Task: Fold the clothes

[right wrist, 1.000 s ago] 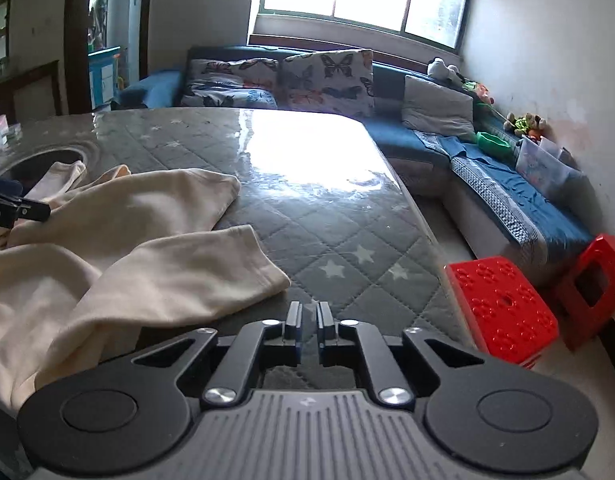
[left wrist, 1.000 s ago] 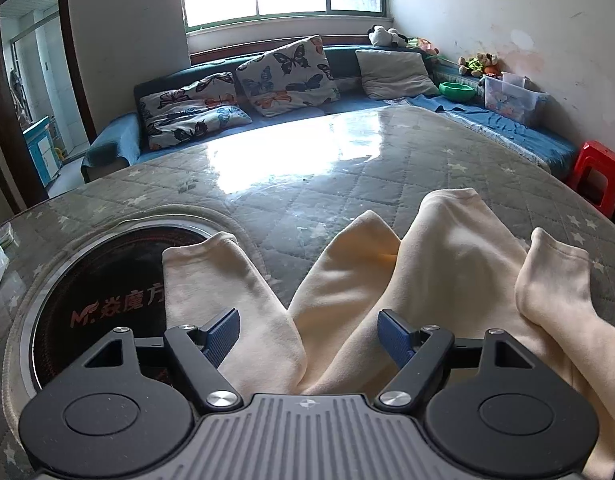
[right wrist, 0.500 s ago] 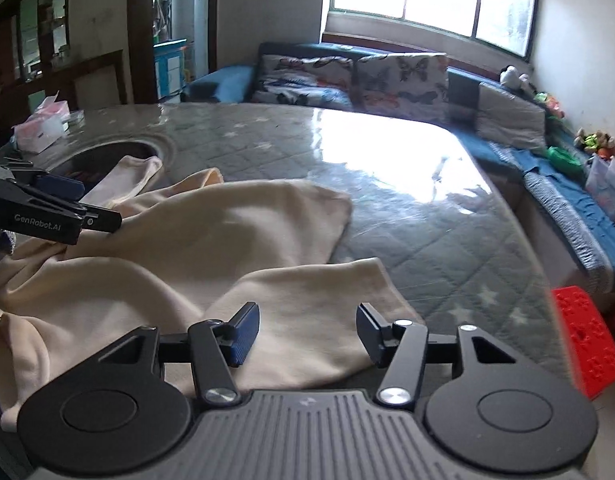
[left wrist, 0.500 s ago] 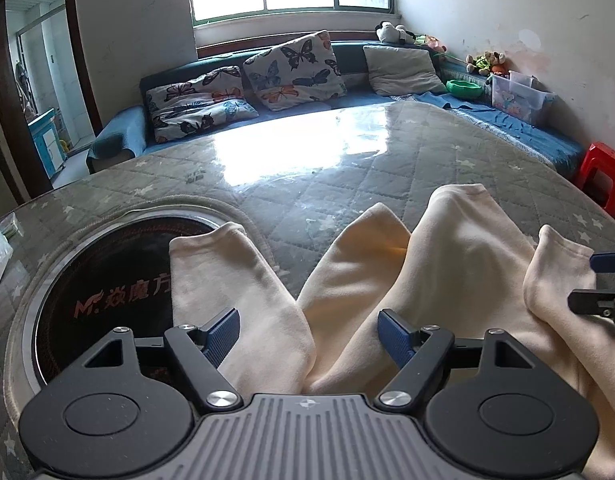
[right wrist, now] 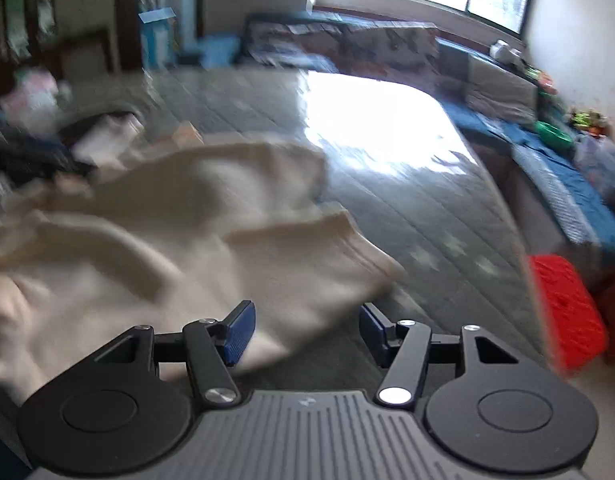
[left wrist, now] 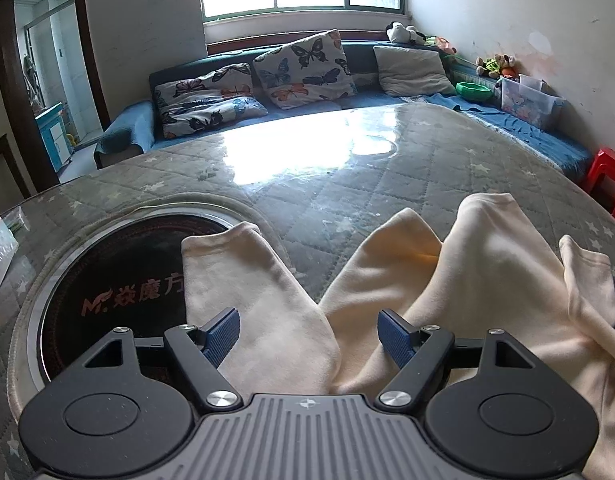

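a: is free room seen ahead?
b: yes, the far half of the grey quilted star-patterned table (left wrist: 387, 184) is left bare.
a: and obstacles?
b: the round black inset cooktop (left wrist: 119, 280) is partly covered by the crumpled cream fleece garment (left wrist: 487, 280).

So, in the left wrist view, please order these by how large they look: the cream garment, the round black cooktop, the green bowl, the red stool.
1. cream garment
2. round black cooktop
3. red stool, cut by the frame edge
4. green bowl

The bowl and stool are far off, so their true sizes are unsure.
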`<state>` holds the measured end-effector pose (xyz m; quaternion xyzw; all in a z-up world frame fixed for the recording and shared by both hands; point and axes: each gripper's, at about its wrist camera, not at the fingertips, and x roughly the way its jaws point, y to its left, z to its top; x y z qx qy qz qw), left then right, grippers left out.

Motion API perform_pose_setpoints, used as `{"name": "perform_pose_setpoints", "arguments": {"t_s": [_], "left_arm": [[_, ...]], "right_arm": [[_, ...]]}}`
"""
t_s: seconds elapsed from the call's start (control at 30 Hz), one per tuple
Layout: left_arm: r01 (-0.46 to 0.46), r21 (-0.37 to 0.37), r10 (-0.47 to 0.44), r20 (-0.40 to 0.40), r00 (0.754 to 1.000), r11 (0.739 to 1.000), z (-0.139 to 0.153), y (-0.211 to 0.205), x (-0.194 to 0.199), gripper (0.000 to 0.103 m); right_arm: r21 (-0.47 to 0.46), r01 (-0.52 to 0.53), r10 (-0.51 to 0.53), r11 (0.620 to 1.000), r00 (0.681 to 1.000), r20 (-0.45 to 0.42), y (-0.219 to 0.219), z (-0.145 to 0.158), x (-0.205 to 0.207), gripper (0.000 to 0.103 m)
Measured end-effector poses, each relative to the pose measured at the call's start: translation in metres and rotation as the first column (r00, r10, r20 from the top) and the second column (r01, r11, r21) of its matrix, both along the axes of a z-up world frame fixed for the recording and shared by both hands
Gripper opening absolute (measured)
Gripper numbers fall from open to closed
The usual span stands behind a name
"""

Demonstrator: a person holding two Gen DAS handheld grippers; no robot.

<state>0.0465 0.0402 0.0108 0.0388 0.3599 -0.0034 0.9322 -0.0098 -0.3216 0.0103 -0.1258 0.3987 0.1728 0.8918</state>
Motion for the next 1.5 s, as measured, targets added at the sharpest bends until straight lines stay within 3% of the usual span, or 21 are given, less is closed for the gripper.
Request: {"name": "perform_pose_setpoints", "arguments": {"t_s": [0.23, 0.47, 0.6, 0.77, 0.93, 1.0, 1.1, 1.23, 1.5], "left_arm": [[-0.013, 0.007, 0.013, 0.016, 1.000, 1.000, 0.003, -0.003, 0.017, 0.075], [0.019, 0.027, -0.019, 0.007, 1.000, 0.999, 0.001, -0.013, 0.040, 0.056], [0.086, 0.013, -0.085, -0.022, 0.996, 0.996, -0.005, -0.021, 0.055, 0.055], [0.104, -0.009, -0.104, -0.050, 0.993, 0.995, -0.017, -0.025, 0.072, 0.059], [0.151, -0.036, -0.152, -0.030, 0.988, 0.988, -0.021, -0.029, 0.079, 0.057], [0.198, -0.060, -0.199, -0.018, 0.980, 0.978, -0.022, -0.029, 0.077, 0.032], [0.220, -0.060, -0.221, -0.003, 0.975, 0.974, -0.022, -0.031, 0.072, 0.012], [0.165, -0.020, -0.165, 0.016, 0.986, 0.986, -0.022, -0.026, 0.068, 0.008], [-0.071, 0.027, 0.069, 0.061, 0.996, 0.997, -0.013, 0.023, 0.067, 0.008]], "right_arm": [[0.003, 0.026, -0.027, 1.000, 0.998, 0.063, -0.011, 0.023, 0.002, 0.055], [0.042, -0.040, 0.038, 0.998, 0.998, 0.058, 0.016, 0.020, 0.032, 0.053], [0.059, -0.070, 0.066, 0.996, 0.996, 0.055, 0.030, 0.018, 0.049, 0.052], [0.077, -0.087, 0.083, 0.993, 0.995, 0.046, 0.043, 0.016, 0.071, 0.052], [0.082, -0.082, 0.080, 0.993, 0.996, 0.026, 0.051, 0.008, 0.089, 0.052], [0.078, -0.080, 0.079, 0.994, 0.997, 0.020, 0.055, 0.003, 0.092, 0.052], [0.075, -0.079, 0.078, 0.994, 0.997, 0.015, 0.058, -0.001, 0.097, 0.052], [0.076, -0.081, 0.081, 0.994, 0.997, 0.010, 0.061, -0.004, 0.099, 0.053], [0.046, -0.093, 0.093, 0.995, 0.996, 0.007, 0.064, -0.009, 0.099, 0.053]]}}
